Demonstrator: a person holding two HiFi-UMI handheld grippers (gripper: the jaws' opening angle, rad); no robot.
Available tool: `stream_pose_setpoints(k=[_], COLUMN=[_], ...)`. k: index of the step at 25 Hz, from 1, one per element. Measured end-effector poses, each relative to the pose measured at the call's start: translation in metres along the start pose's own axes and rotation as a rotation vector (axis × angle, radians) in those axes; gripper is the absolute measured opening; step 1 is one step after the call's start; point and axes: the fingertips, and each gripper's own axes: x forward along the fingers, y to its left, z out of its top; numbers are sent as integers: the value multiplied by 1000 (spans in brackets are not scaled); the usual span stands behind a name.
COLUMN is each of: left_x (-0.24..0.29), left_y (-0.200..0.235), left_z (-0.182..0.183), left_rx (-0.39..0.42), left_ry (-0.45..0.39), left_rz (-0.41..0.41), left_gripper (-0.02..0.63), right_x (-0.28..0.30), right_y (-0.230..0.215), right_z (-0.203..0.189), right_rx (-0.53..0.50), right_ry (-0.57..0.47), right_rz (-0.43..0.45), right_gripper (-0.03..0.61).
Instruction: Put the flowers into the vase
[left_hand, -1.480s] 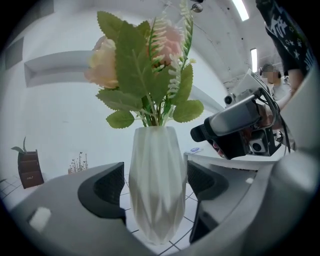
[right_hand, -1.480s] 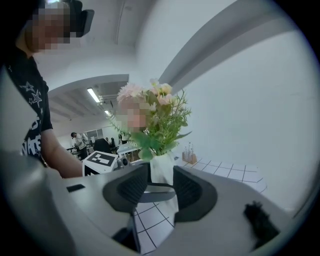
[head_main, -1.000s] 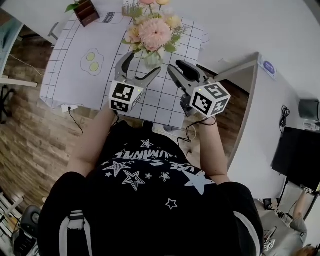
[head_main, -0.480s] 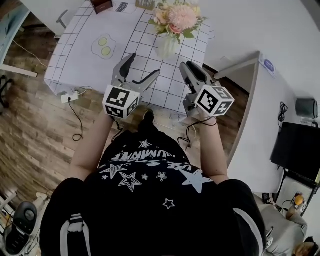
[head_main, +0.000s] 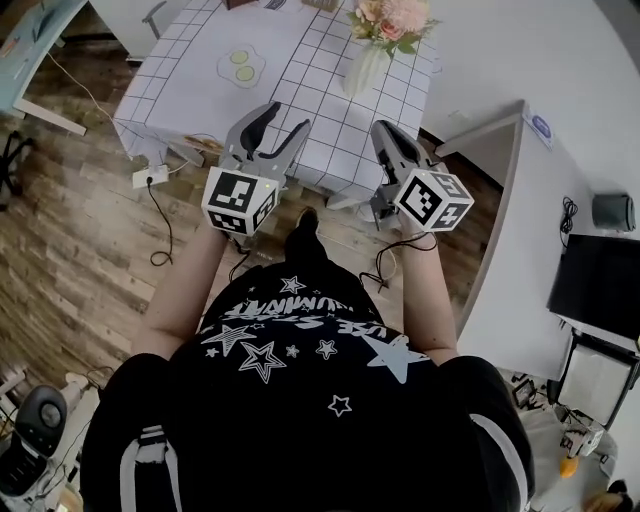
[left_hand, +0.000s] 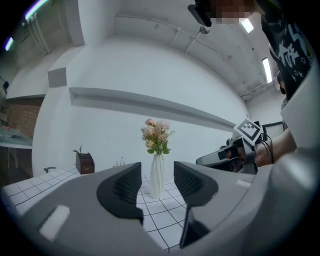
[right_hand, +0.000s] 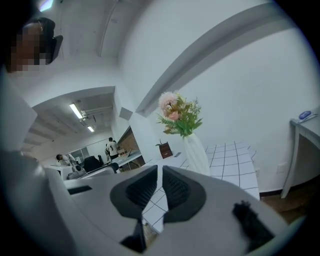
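While closing empty fingers of left gripper (head_main: 283, 120) and right gripper (head_main: 386, 130) off the counter (head_main: 300, 70), could topple vase (head_main: 365, 70) of flowers (head_main: 390, 18) if swung in.

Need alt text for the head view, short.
Seen from above, a person holds the left gripper and right gripper in front of a grid-cloth table, both jaws closing on nothing. Flowers already stand in a white vase on it.
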Motion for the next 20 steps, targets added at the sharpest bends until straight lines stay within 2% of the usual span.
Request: stream_pose_setpoints(k=[3,10,15,20], left_x=[-30,-97,-130,-151], left_y=[0,-15,-27,-39], left_z=[8,25,27,21], left_rx=[-20,-16,-96,-103], left_ry=[-24,-52,-56,-45], left_rz=[39,55,62,61], left_gripper=[167,47,9,9], right_x=[-14,-48,-78,-99], right_y=[24,82,111,131], right_z=[-6,-19,-37,-53], right_rx=[12,-17,-41,-62], right_ry=[-30,-60,-41,-12], right_rz=[17,47,43,59], right_gripper=[26,14,12,12])
